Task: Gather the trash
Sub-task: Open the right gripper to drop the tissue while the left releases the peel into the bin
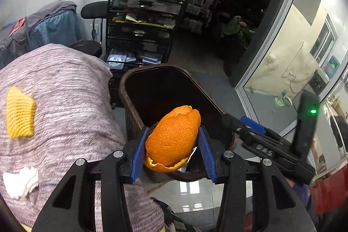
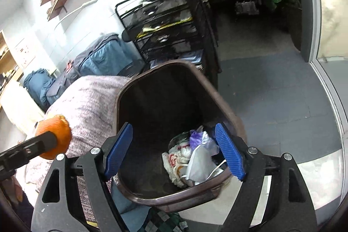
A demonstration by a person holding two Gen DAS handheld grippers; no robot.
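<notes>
**Peel at bin, right tongs empty**

Left wrist: grey floor, brown bin [image 1: 174, 84] by a knit-covered seat [image 1: 61, 101]. Left gripper [image 1: 173, 145] clamps orange peel [image 1: 174, 138] at the rim, likely for dropping.

Right wrist: right gripper [image 2: 174, 151] wide, empty, over bagged trash [image 2: 191, 160] inside.

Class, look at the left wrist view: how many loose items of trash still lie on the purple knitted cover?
2. A yellow foam net lies at the left, and a crumpled white tissue sits nearer the camera, below it. More may be hidden beyond the picture's edge.
</notes>
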